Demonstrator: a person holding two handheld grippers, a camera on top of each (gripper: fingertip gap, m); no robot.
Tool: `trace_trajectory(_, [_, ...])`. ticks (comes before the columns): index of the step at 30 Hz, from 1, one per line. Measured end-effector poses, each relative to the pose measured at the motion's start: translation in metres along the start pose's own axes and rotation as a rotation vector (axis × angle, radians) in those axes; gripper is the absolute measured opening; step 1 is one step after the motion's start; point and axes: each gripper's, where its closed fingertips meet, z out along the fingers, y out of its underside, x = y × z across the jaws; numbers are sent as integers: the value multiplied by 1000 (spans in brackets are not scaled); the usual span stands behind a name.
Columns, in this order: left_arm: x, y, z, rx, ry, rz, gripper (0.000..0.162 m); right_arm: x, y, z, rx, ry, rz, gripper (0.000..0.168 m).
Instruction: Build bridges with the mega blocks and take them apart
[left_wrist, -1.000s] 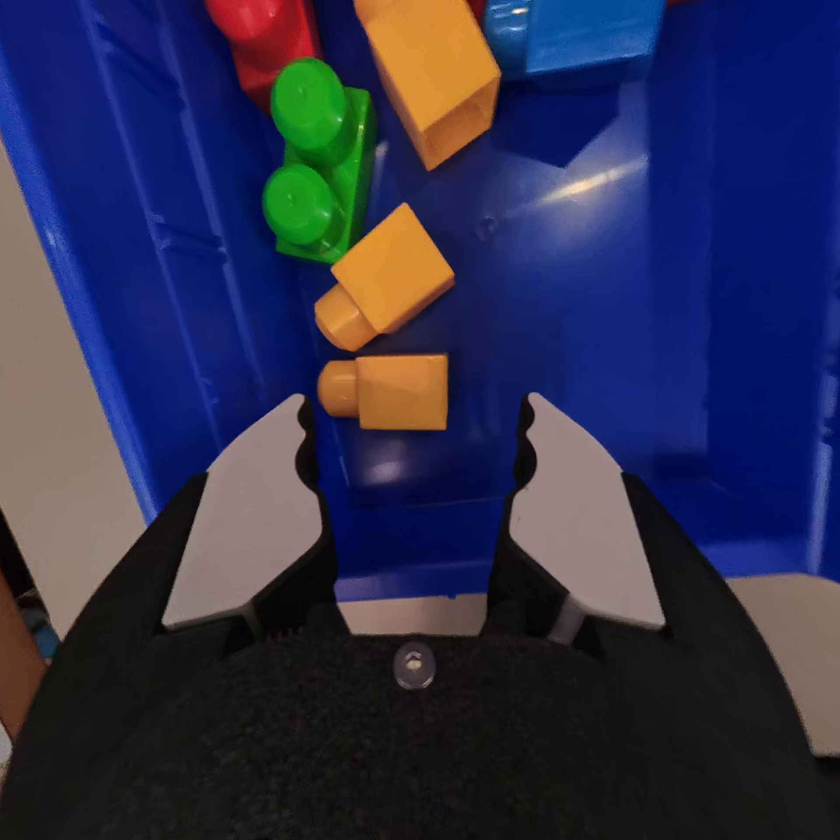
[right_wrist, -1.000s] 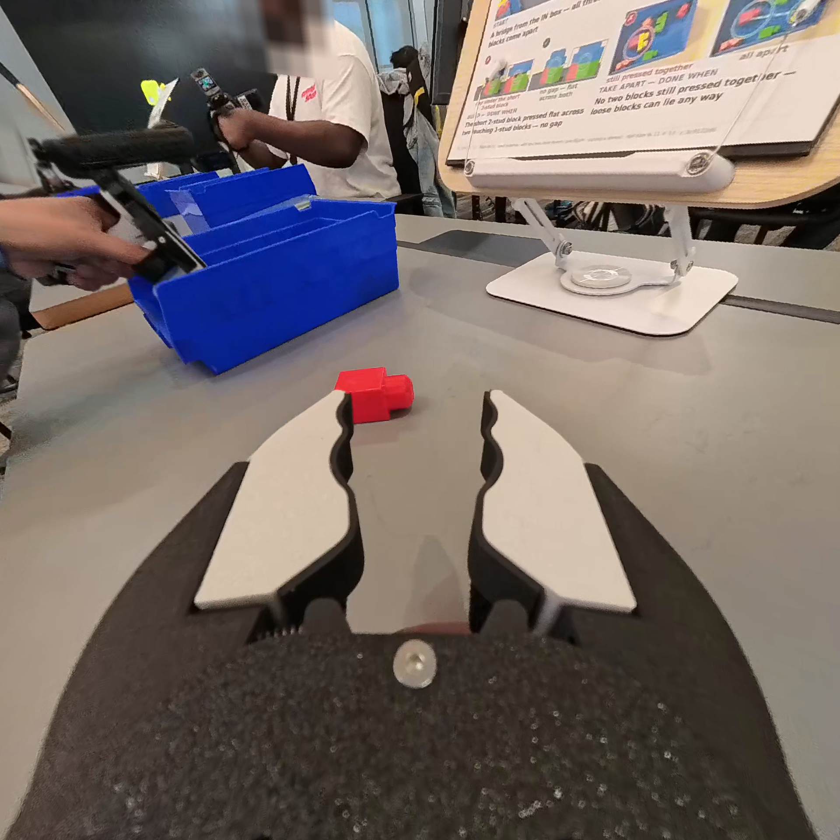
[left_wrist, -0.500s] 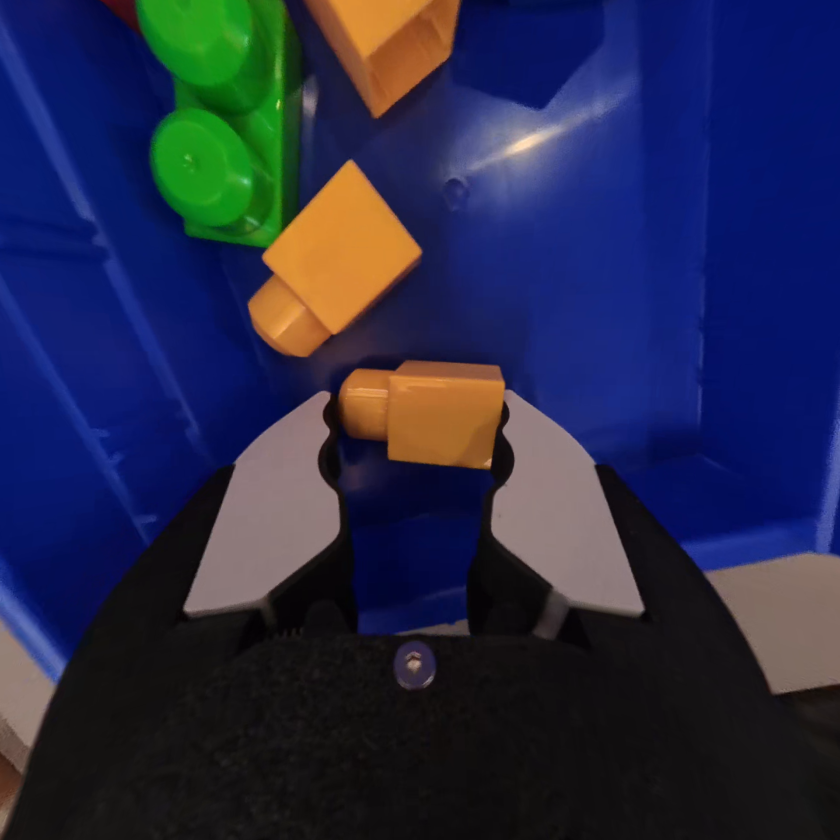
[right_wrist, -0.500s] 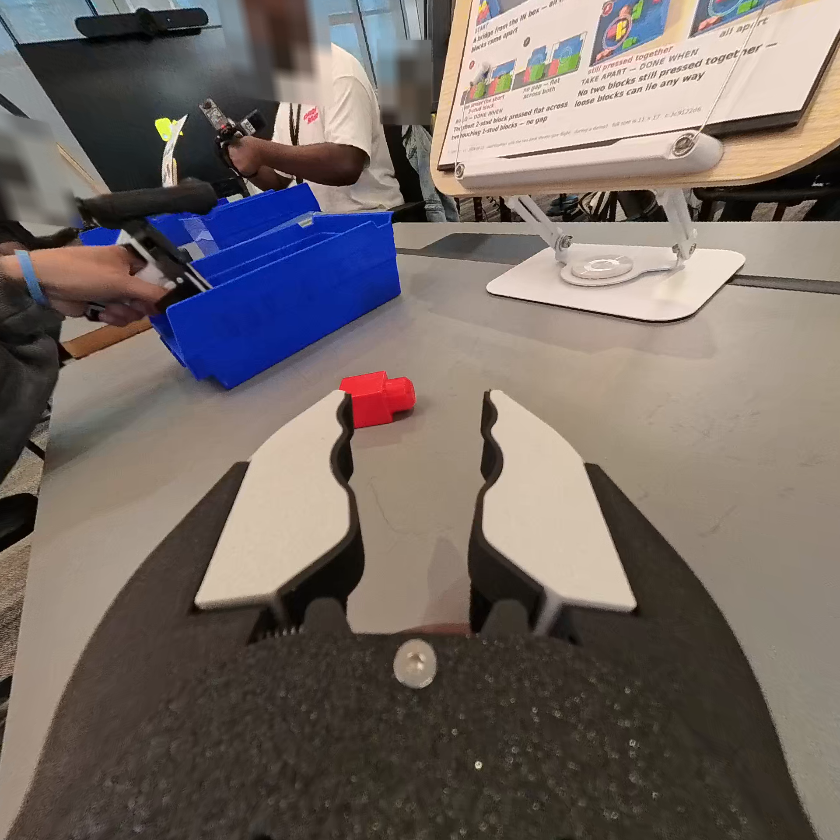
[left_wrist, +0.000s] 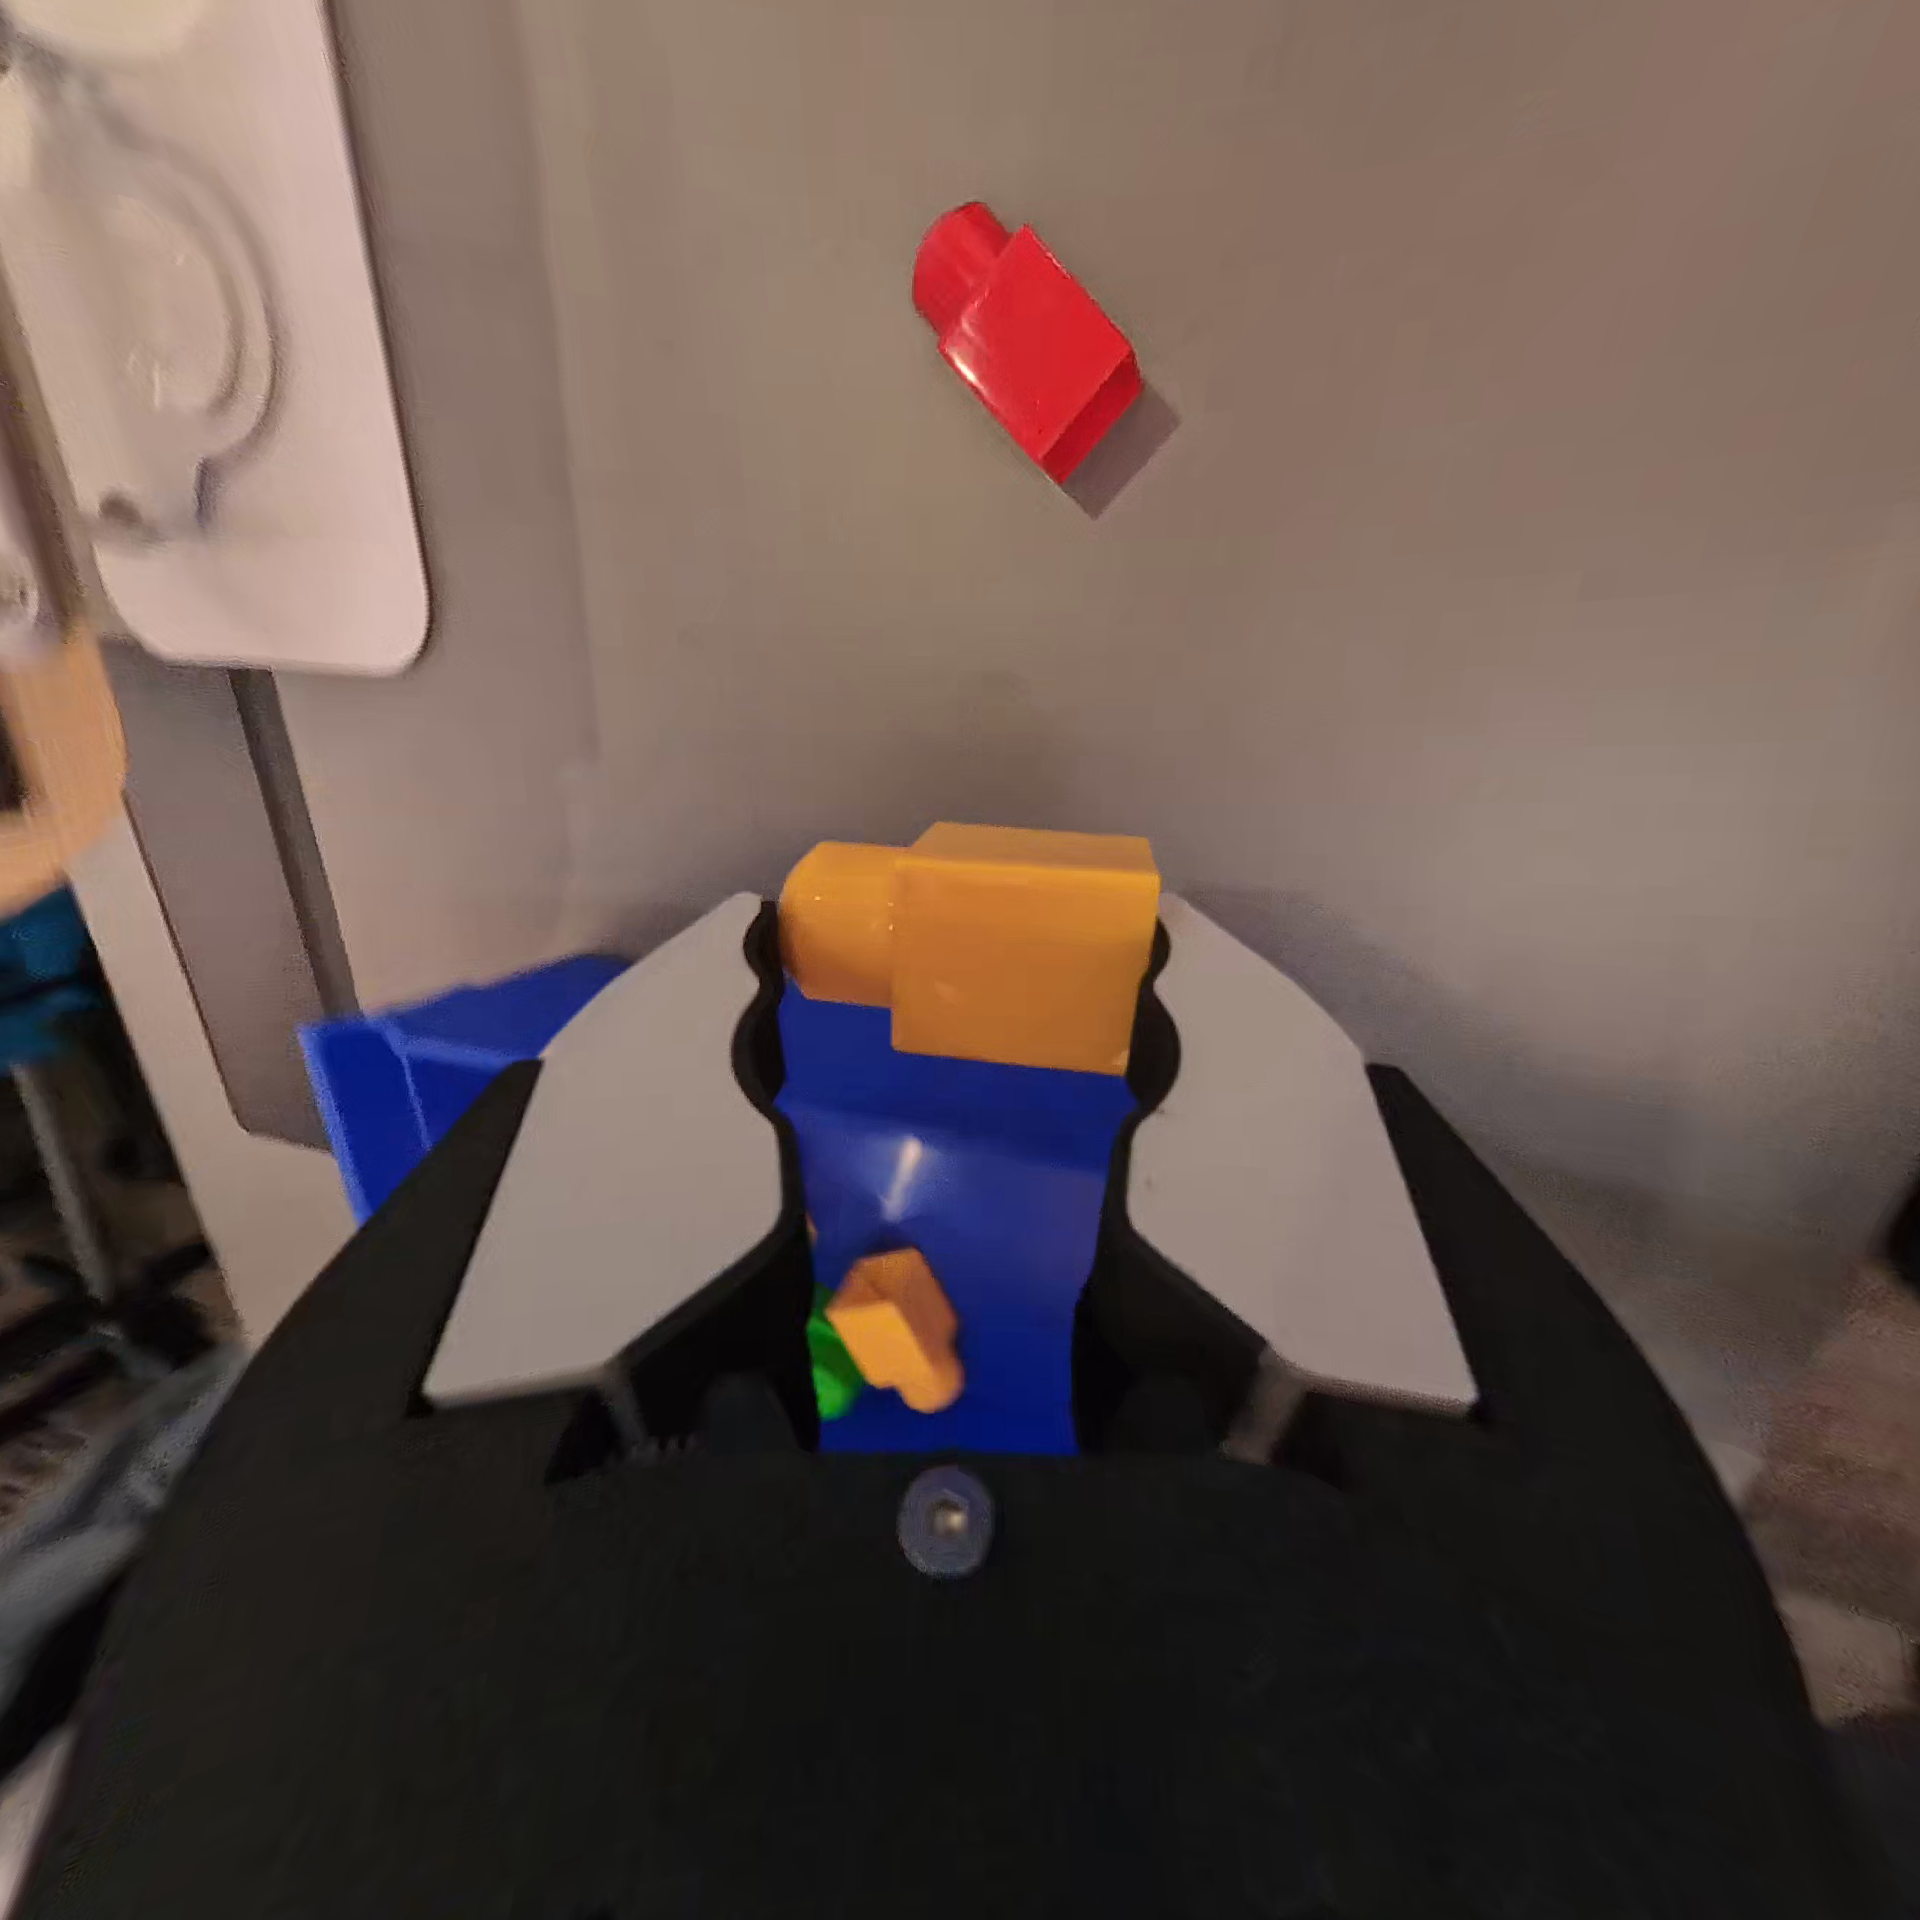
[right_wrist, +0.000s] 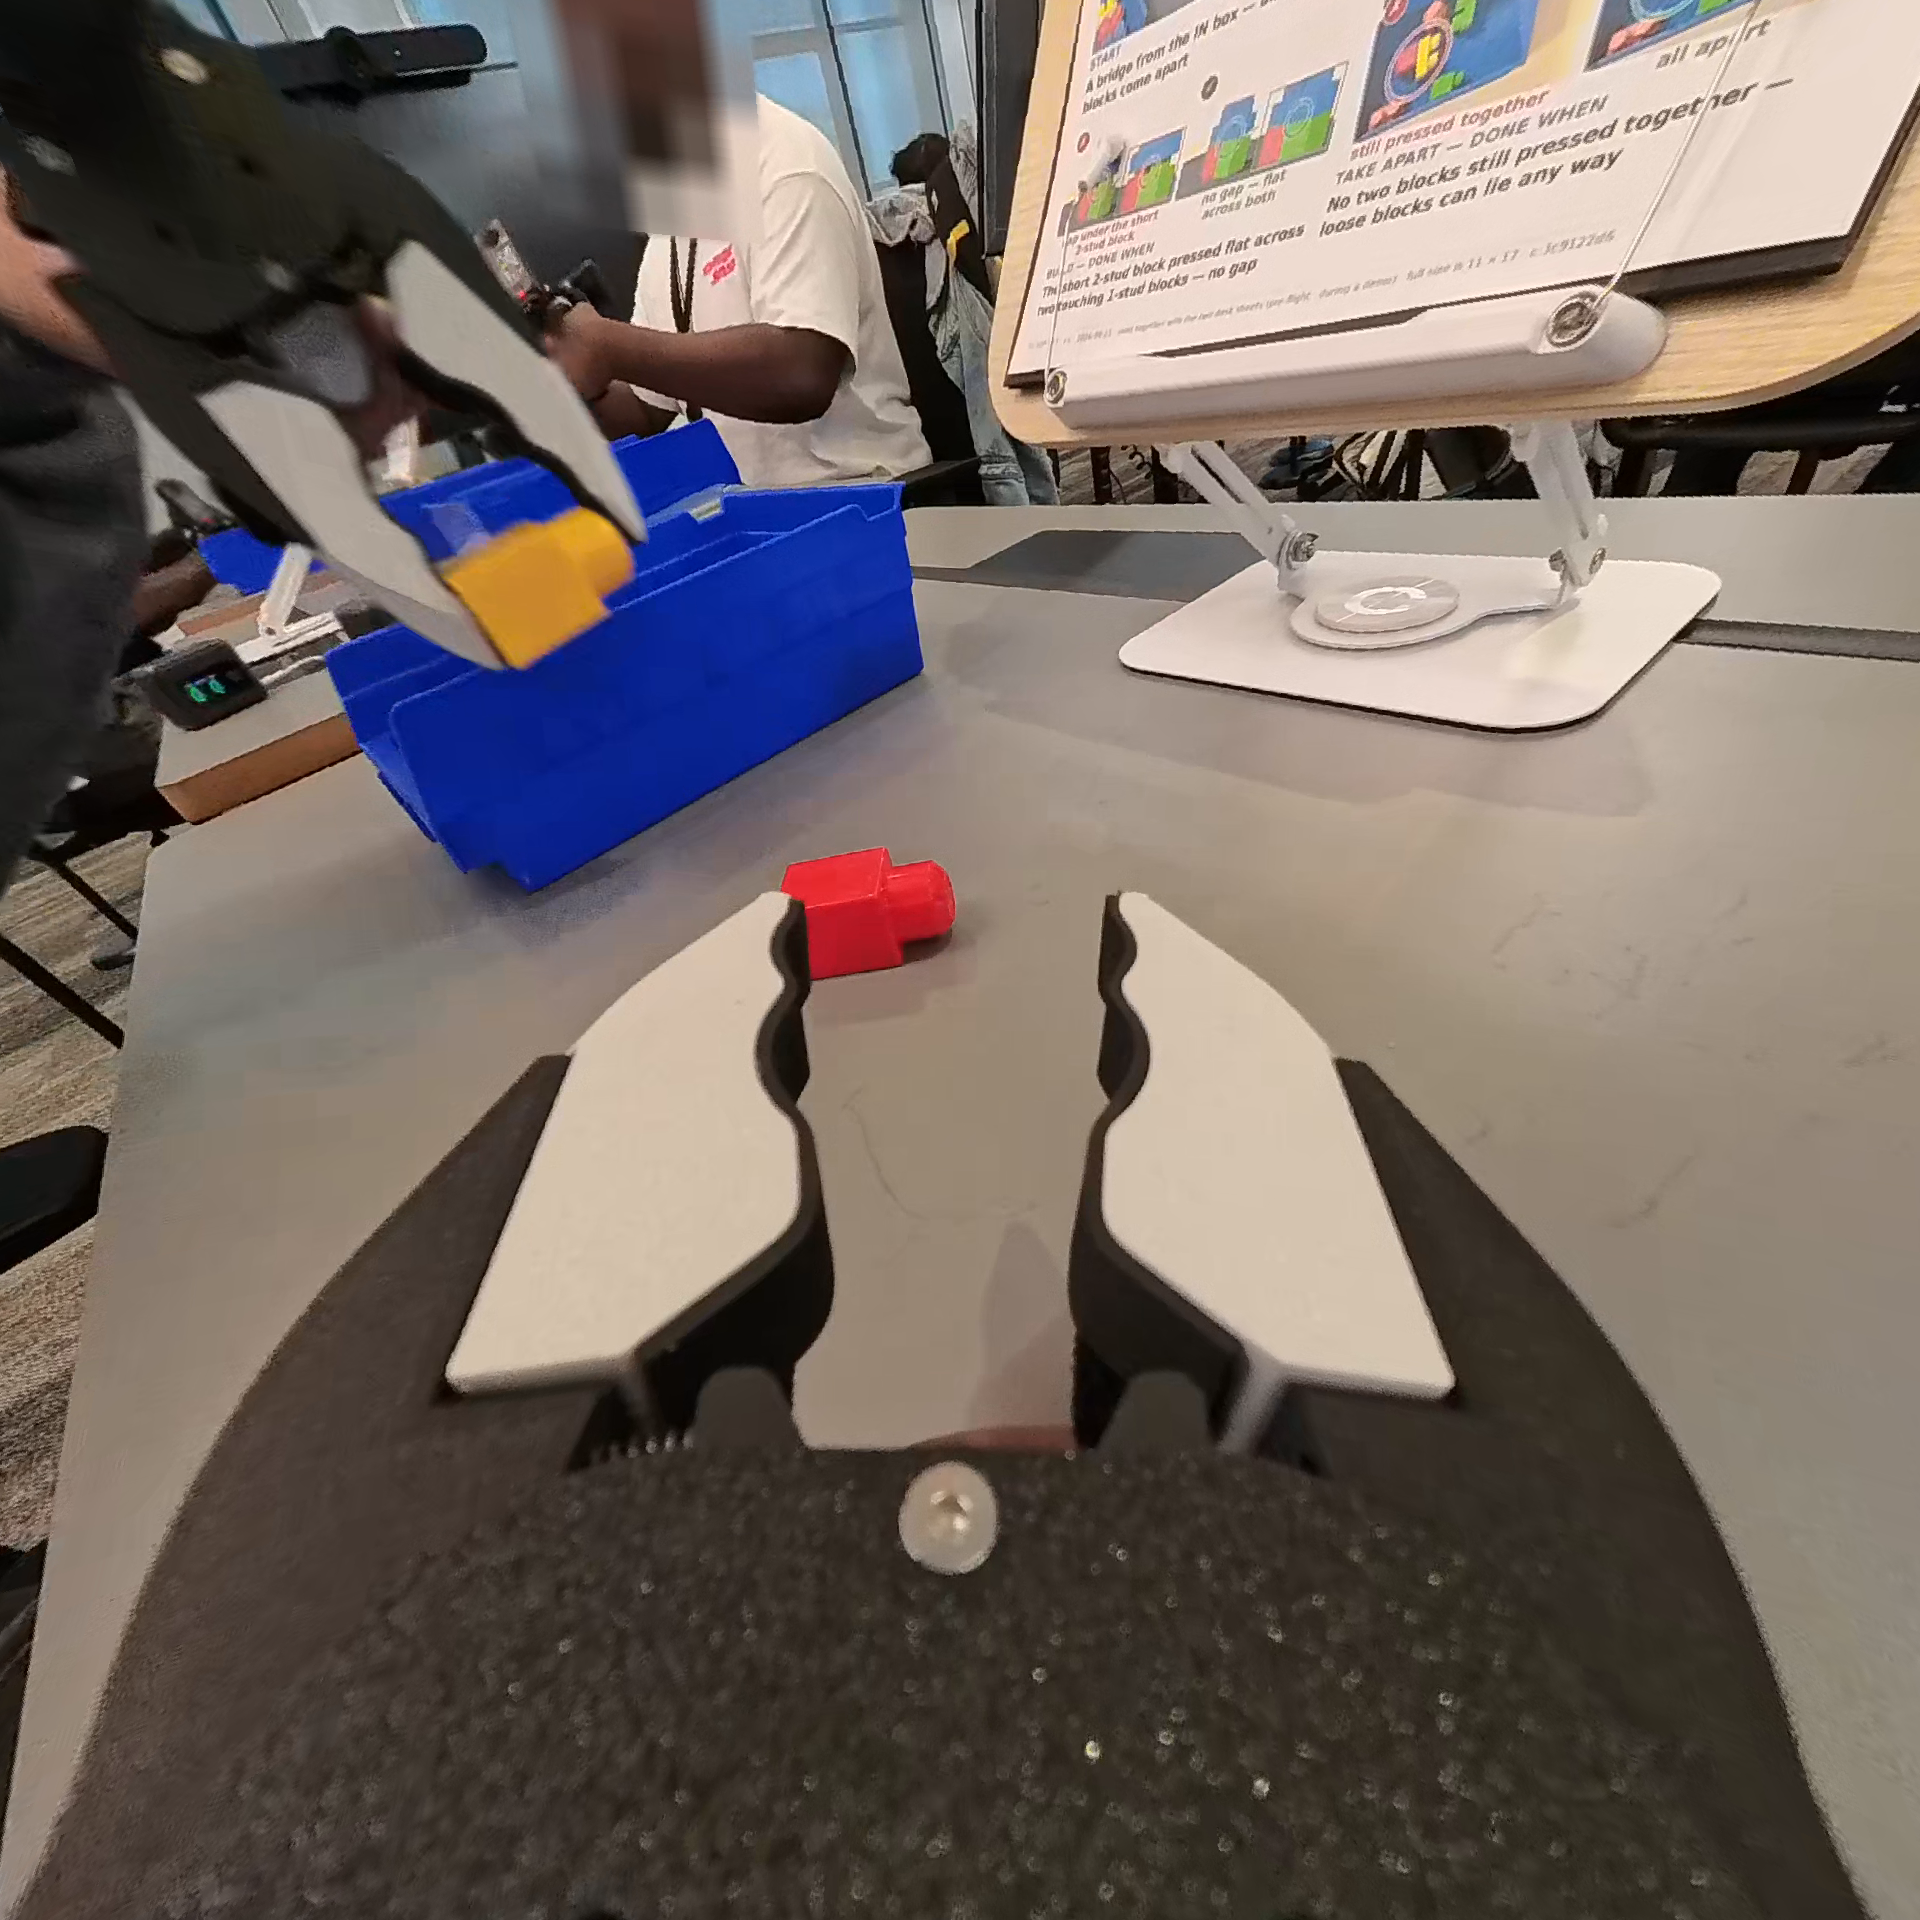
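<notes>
The left gripper (right_wrist: 540, 582) is clamped on a yellow one-stud block (right_wrist: 535, 587), held in the air above the blue bin (right_wrist: 665, 707) at far left. The right gripper (right_wrist: 951, 935) is spread wide and empty, low over the grey table (right_wrist: 1455, 987), with a red one-stud block (right_wrist: 868, 920) lying on its side just beyond its left fingertip.

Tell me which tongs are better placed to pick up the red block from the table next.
Right. The right tongs are open and empty, with the red block lying just ahead of their tips. The left tongs are shut on a yellow block.
</notes>
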Motion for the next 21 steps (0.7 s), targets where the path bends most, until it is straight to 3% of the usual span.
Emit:
trace_trajectory(6, [-15, -42, 68, 43, 123, 311, 64, -1, -1, -1, 6, -7, 3, 54])
trace_trajectory(11, [-17, -59, 105, 81, 207, 448, 64, 0, -1, -1, 8, -11, 16, 54])
trace_trajectory(21, [-6, -66, 132, 102, 281, 572, 64, 1, 0, 0, 0, -18, 35, 53])
